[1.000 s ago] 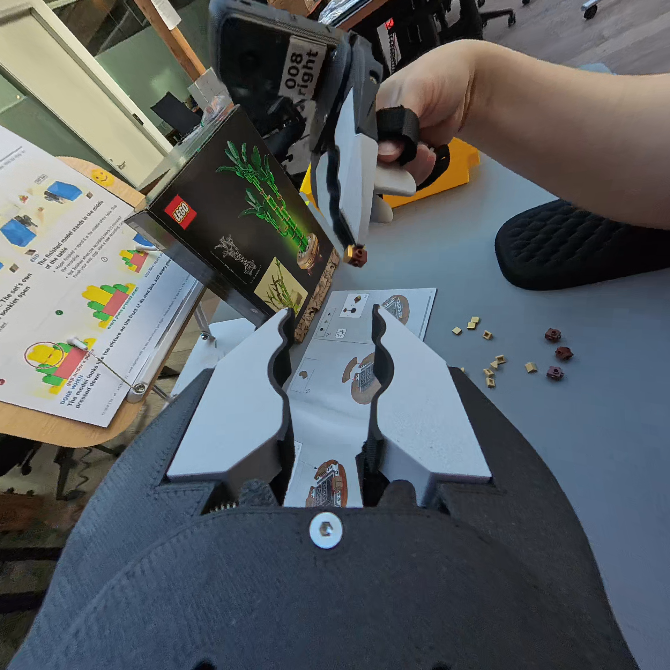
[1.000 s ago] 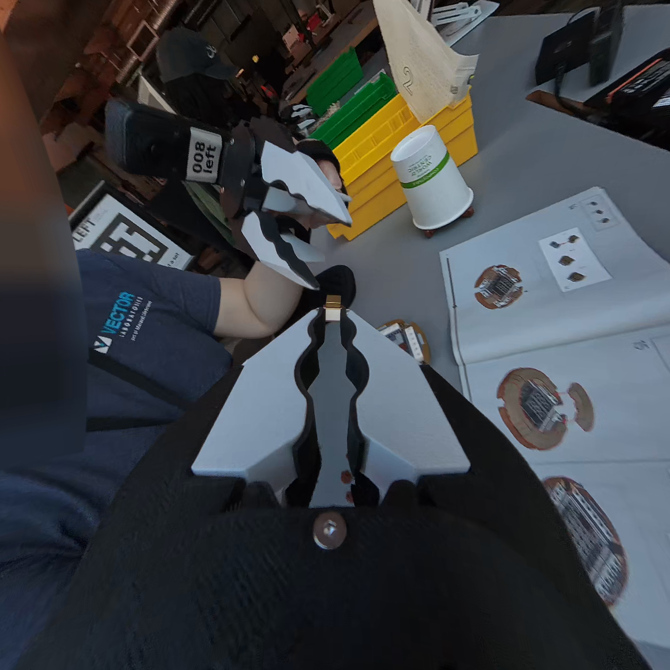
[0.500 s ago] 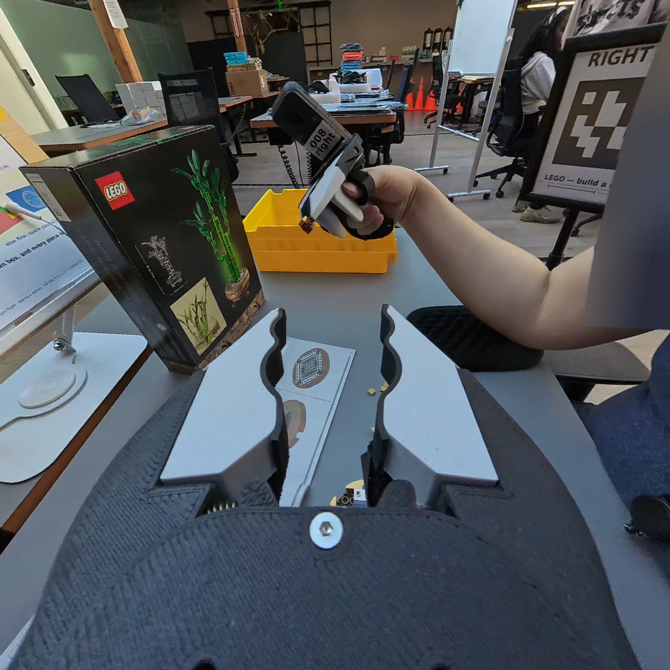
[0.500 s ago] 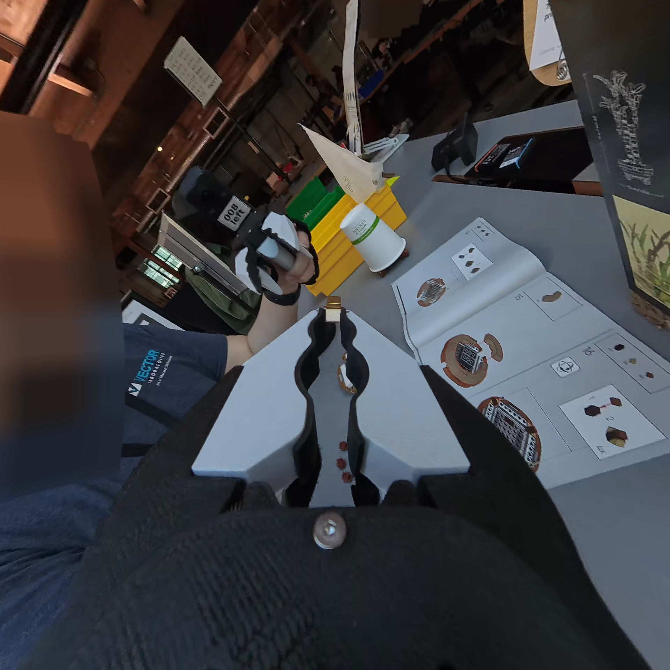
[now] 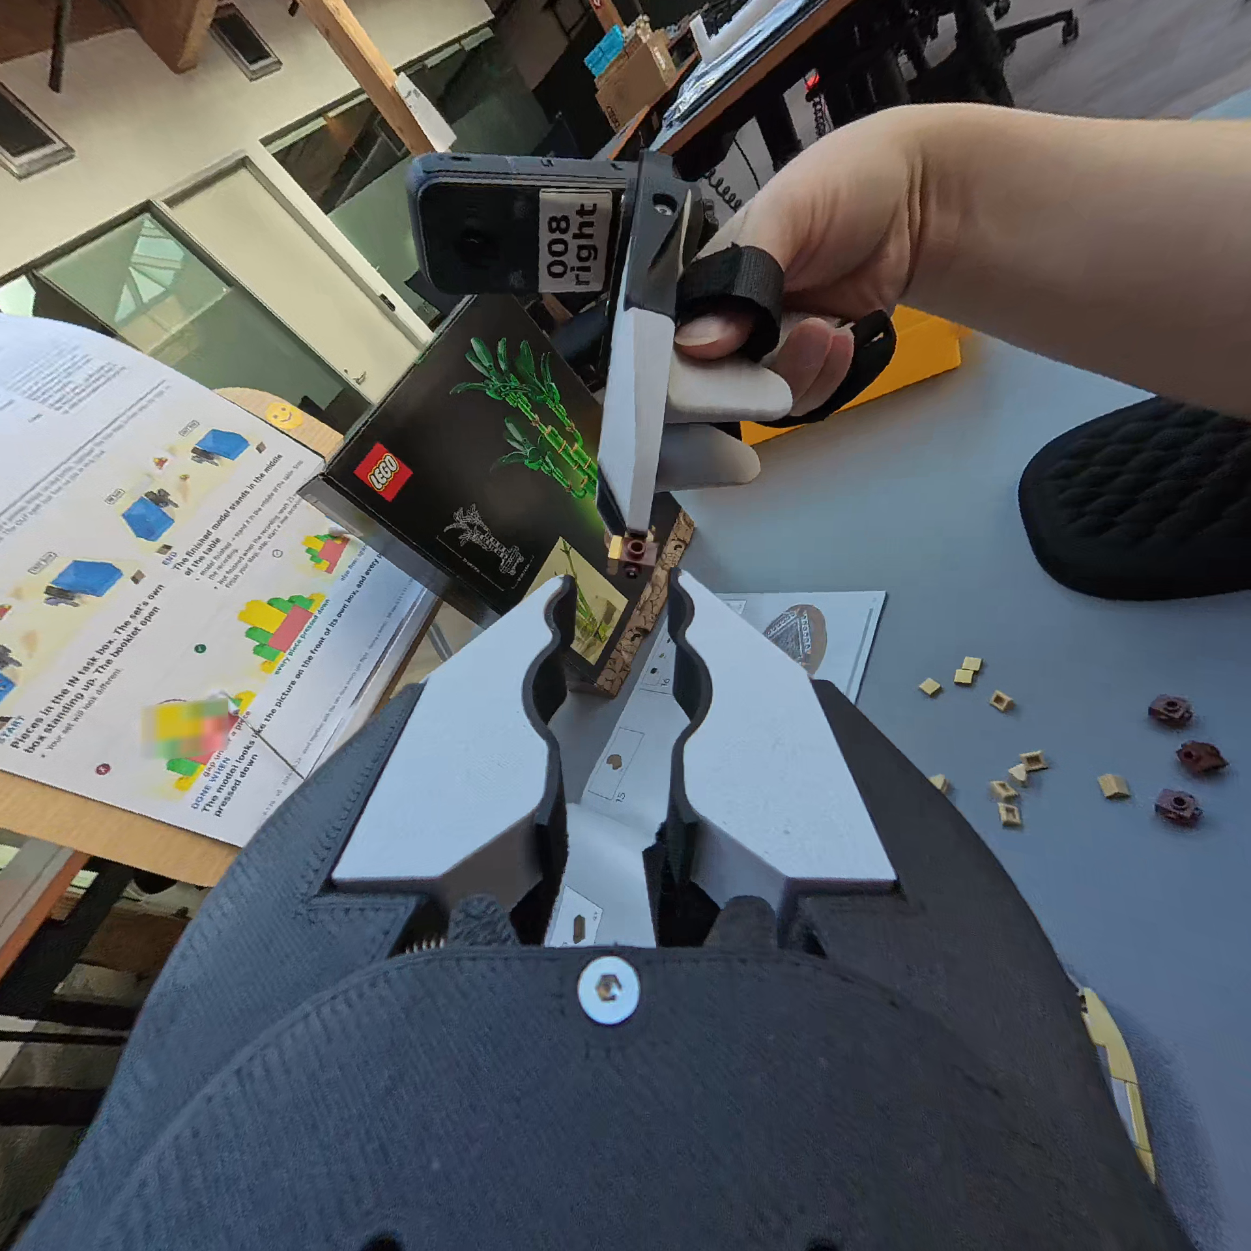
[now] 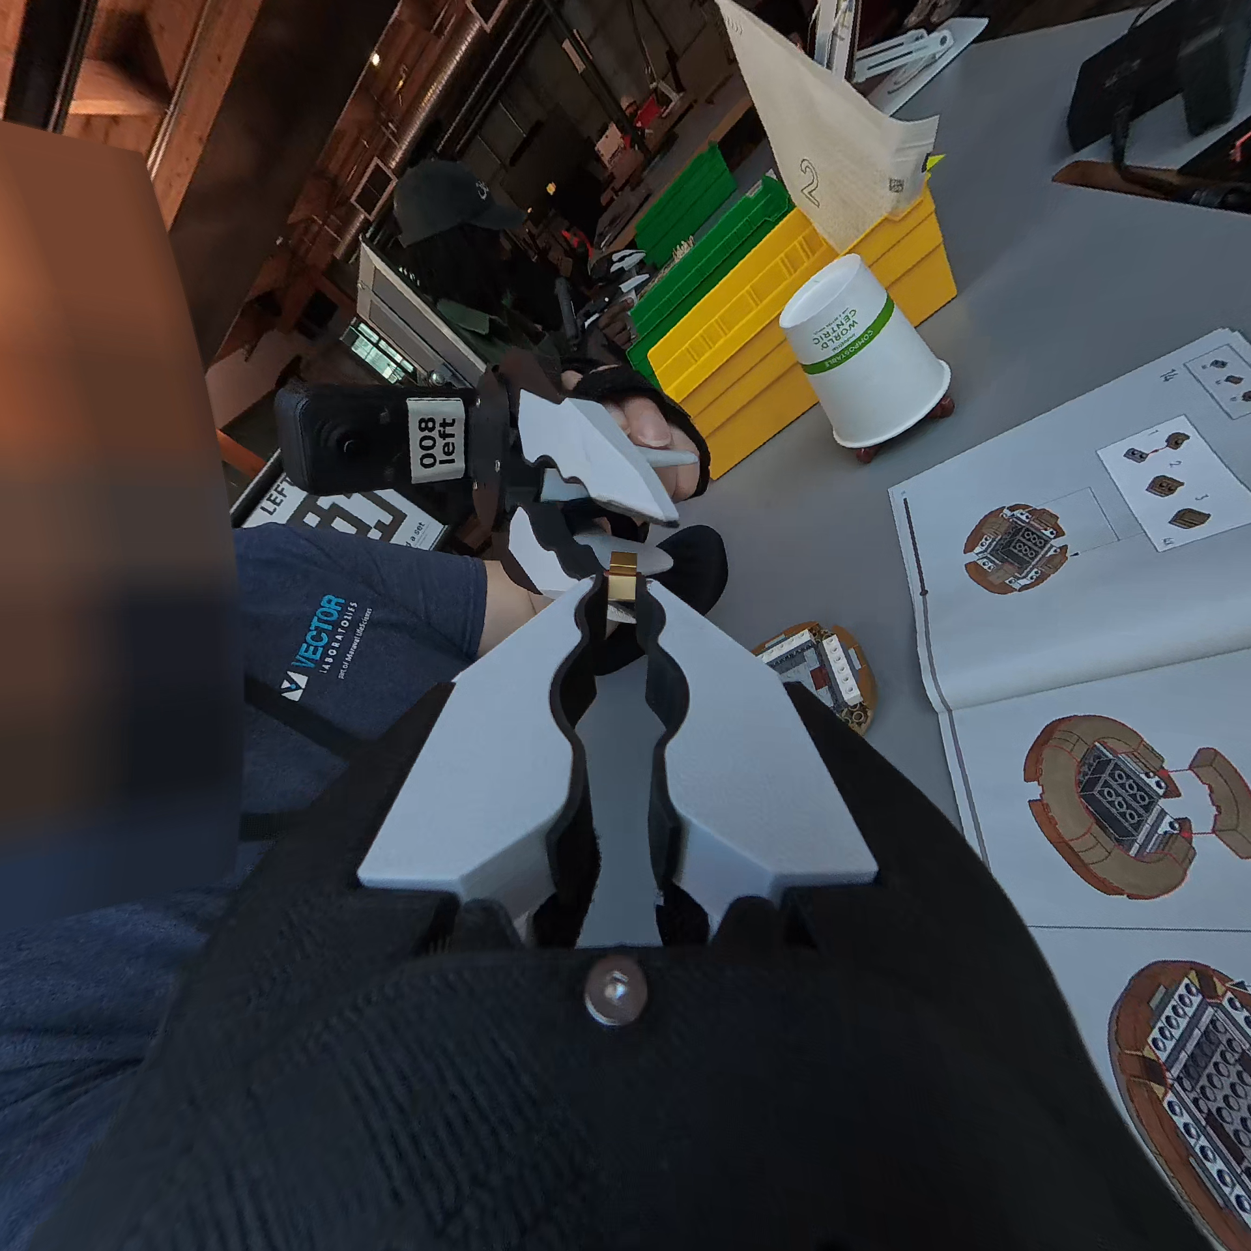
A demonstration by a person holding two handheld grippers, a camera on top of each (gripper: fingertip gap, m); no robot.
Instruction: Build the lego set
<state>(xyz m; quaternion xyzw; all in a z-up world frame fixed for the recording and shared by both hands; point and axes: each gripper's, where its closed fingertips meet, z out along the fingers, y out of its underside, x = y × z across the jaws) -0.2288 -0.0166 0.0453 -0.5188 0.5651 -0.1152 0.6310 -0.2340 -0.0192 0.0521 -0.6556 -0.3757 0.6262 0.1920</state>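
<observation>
My right gripper (image 6: 621, 590) is shut on a small tan and brown lego piece (image 6: 621, 574). In the left wrist view it (image 5: 633, 531) points down, holding the piece (image 5: 635, 552) just above and between my left fingertips. My left gripper (image 5: 619, 585) is open and empty, and it also shows in the right wrist view (image 6: 667, 539), held up in the air. A partly built round brown model (image 6: 819, 670) lies on the grey table (image 6: 1083, 284) beside the open instruction booklet (image 6: 1083, 609).
The black lego box (image 5: 474, 474) stands behind the booklet (image 5: 839, 629). Loose tan pieces (image 5: 1002, 704) and brown pieces (image 5: 1191, 755) lie at the right, near a black wrist pad (image 5: 1151, 501). An upturned white cup (image 6: 866, 359), yellow bins (image 6: 765, 338) and a paper bag (image 6: 832, 122) stand farther off. A printed sheet (image 5: 135, 575) is at the left. My left and right fingertips are right by each other.
Half a second ago the grippers were apart. They have since come back together, and the right gripper's piece hangs just above my open left fingertips. Both jaws are unchanged.
</observation>
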